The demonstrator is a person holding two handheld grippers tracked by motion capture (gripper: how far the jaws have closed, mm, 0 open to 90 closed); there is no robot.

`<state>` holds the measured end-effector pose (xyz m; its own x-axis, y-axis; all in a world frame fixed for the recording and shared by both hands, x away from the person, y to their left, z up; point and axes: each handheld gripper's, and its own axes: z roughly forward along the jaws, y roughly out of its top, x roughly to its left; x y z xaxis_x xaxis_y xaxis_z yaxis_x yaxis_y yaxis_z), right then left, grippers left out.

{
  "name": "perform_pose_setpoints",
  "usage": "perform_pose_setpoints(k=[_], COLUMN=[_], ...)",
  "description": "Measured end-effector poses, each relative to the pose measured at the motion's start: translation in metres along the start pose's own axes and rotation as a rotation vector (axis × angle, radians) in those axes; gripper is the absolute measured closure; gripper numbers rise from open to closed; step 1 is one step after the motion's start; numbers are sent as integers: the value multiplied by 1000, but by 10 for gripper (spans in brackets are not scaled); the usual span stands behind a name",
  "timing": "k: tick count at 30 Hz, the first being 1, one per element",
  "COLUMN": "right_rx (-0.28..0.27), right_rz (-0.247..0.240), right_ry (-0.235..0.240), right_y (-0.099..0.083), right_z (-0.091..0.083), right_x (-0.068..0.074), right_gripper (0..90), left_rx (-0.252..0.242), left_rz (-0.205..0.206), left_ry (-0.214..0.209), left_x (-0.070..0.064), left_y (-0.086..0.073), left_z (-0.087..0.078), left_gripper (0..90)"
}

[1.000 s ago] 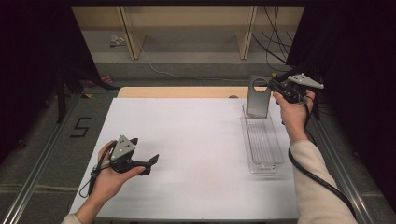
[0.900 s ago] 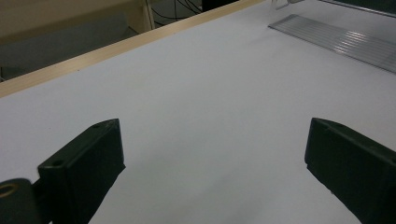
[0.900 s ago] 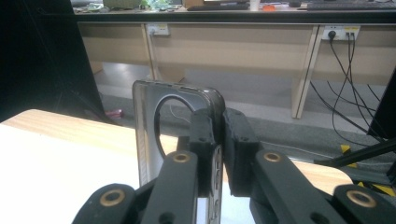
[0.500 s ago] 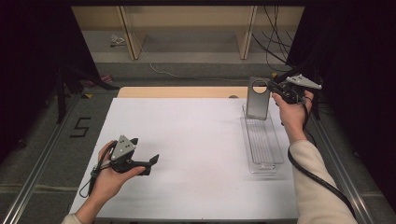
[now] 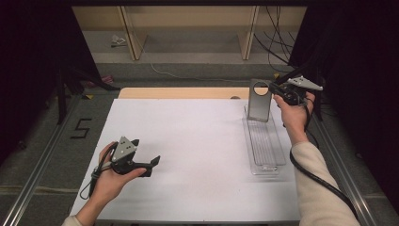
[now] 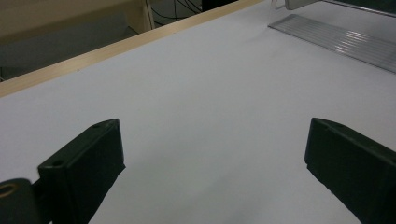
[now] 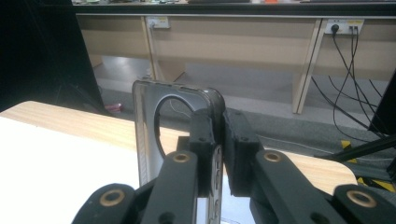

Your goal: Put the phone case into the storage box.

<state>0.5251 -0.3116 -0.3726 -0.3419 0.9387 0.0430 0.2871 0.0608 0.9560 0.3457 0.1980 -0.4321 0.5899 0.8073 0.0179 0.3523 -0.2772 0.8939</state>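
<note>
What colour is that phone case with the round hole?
The phone case is smoky translucent grey, clearest in the right gripper view.

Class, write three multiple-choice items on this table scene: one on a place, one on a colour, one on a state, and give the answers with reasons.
1. Where does the clear tray lie? A the table's right side B its left side C the floor
2. What colour is the table top? A green B white C red
3. How is the phone case held? A lying flat B upright in the right gripper C in the left gripper

A, the high view shows it near the right hand; B, the surface is plainly white; B, the jaws clamp its edge.
</note>
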Motion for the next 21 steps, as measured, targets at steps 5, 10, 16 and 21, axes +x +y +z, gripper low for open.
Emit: perform_pose_setpoints(k=[5,10,16,21], right_rx=[-2,4,8,12], right_rz=[-3,-6,-5,-9], right_ry=[5,5,5,8], right_y=[1,-1,-2,-3], right_z=[2,3,4,5], right_x=[2,3,2,2], right_gripper=[834,834,834,834], left_rx=[2,-1,-1,-1], left_rz=[3,-1,1,0], left_ry=[-1,0,-1,-1], left_x=[0,0,-1,-1], left_y=[0,0,0,0], left_z=[0,0,0,0], left_gripper=[40,40,40,41])
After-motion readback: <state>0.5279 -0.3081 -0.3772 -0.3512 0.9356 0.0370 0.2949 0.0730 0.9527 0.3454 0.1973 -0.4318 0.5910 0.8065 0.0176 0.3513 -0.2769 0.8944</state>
